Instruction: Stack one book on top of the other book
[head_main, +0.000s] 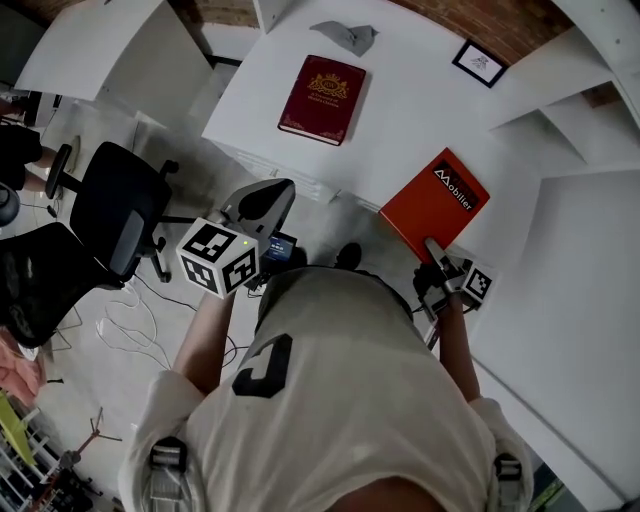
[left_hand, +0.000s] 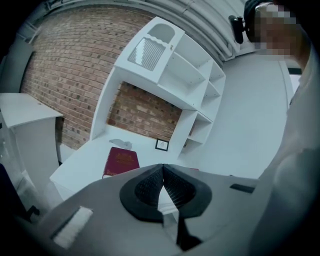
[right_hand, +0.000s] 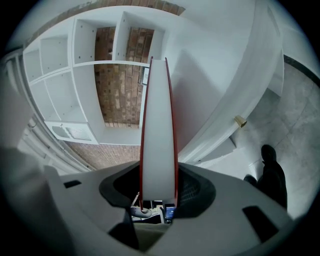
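Observation:
A dark red book (head_main: 322, 98) with a gold emblem lies flat at the far side of the white table (head_main: 420, 90); the left gripper view shows this dark red book (left_hand: 121, 161) ahead of the jaws. My right gripper (head_main: 435, 255) is shut on the near edge of an orange book (head_main: 435, 200), which sits over the table's front right edge. In the right gripper view the orange book's (right_hand: 157, 130) white page edge and red covers run between the jaws of the right gripper (right_hand: 159, 172). My left gripper (head_main: 262, 203) hangs off the table's front, shut and empty, with the left gripper's (left_hand: 162, 167) pads meeting.
A grey crumpled cloth (head_main: 345, 36) and a small framed picture (head_main: 478, 63) lie at the table's back. White shelving (head_main: 590, 110) stands at the right. A black office chair (head_main: 115, 215) and loose cables (head_main: 130, 320) are on the floor at the left.

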